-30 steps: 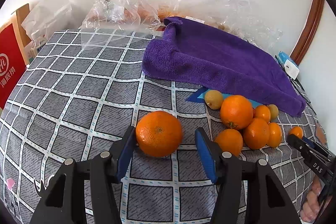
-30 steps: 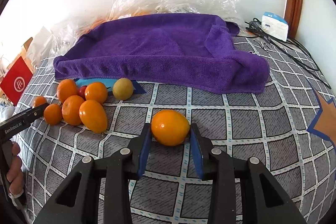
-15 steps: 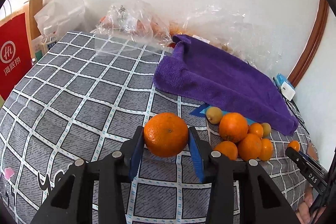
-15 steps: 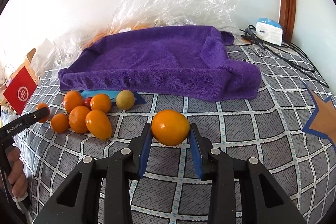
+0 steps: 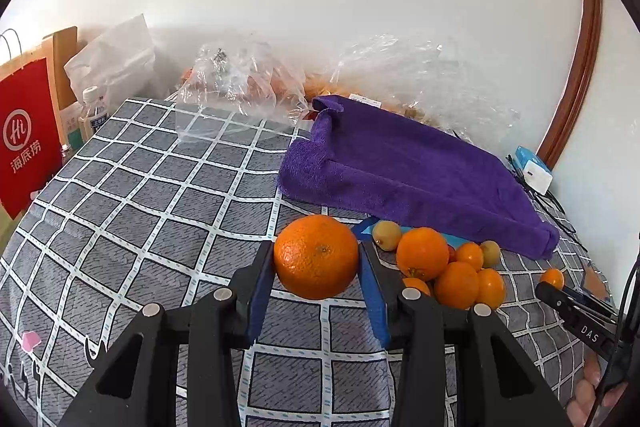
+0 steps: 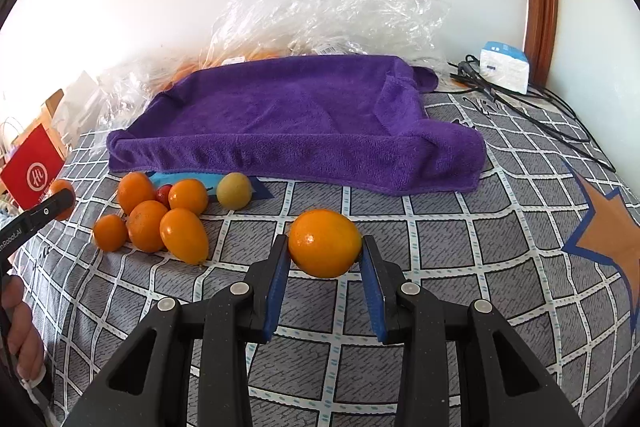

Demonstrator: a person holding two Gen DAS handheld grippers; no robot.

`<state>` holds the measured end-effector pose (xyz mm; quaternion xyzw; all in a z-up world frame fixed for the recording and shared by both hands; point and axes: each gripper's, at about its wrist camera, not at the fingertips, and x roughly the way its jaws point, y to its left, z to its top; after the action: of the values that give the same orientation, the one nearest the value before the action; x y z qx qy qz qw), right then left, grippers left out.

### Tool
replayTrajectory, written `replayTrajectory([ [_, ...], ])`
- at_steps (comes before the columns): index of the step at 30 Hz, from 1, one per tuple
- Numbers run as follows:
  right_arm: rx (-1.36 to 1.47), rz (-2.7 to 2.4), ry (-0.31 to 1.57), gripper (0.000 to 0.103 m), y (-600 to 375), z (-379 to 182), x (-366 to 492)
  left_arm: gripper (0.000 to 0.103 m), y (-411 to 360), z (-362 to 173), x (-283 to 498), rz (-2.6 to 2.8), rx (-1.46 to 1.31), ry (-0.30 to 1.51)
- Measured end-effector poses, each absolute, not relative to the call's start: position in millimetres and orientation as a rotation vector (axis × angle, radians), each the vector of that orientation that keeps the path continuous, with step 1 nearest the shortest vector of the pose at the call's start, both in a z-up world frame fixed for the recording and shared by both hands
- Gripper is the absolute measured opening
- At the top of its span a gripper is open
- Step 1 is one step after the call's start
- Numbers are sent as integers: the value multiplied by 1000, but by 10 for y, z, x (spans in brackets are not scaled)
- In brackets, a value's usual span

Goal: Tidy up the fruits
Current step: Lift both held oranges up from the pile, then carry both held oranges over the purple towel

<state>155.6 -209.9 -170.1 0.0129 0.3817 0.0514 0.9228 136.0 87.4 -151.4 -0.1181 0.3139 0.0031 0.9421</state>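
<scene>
Each pair of tongs is closed on 1 fruit, the left tongs (image 5: pixel 316 263) pinching a large orange (image 5: pixel 316 257) and the right tongs (image 6: pixel 325 253) a smaller orange (image 6: pixel 325 243), both apparently lifted off the checked cloth (image 5: pixel 160 195) beside the loose fruit pile (image 6: pixel 160 215), likely for sorting.

large orange (image 5: pixel 316 257): dimpled, slightly glossy peel
smooth orange fruit (image 6: pixel 325 243): sleek, shiny skin
purple towel (image 6: pixel 304 123): matt, fuzzy terry cloth
plastic bags (image 6: pixel 332 15): clear, crinkled, glossy film
gripper fingers (image 5: pixel 260 291): matt black plastic, blue pads
checked bedsheet (image 5: pixel 160 211): matt woven cloth
</scene>
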Motion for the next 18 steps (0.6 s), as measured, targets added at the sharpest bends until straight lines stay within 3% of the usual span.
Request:
replayTrajectory([
  [18,69,157,729,35,-2058,-1301,1512,39,1004,-1462,1312,54,-322,656],
])
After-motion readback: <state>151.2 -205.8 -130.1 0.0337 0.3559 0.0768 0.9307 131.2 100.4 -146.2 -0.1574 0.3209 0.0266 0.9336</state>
